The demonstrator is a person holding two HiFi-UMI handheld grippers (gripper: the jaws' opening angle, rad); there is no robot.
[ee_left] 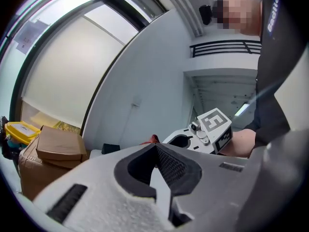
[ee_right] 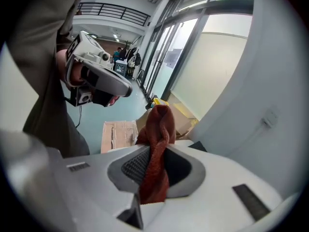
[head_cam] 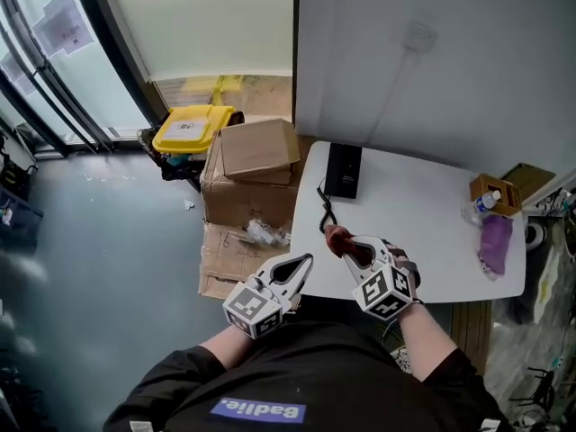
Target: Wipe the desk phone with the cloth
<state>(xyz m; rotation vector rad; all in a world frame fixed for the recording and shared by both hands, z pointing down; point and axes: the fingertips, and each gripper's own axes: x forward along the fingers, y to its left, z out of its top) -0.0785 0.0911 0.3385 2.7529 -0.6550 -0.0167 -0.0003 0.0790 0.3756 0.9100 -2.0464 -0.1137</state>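
Note:
The black desk phone (head_cam: 344,170) lies at the far left of the white table (head_cam: 423,214), its coiled cord (head_cam: 325,212) trailing toward me. A red-brown cloth (head_cam: 342,242) is pinched in my right gripper (head_cam: 345,243), which is shut on it above the table's near left edge; in the right gripper view the cloth (ee_right: 155,153) stands up between the jaws. My left gripper (head_cam: 304,261) hovers just left of the table edge, shut with nothing in it (ee_left: 155,149). A corner of the phone (ee_left: 110,149) shows in the left gripper view.
A small wooden box (head_cam: 497,193) with a bottle (head_cam: 486,202) and a purple cloth (head_cam: 494,244) sit at the table's right end. Cardboard boxes (head_cam: 256,165) and a yellow bin (head_cam: 191,130) stand on the floor left of the table. A white wall (head_cam: 432,52) backs the table.

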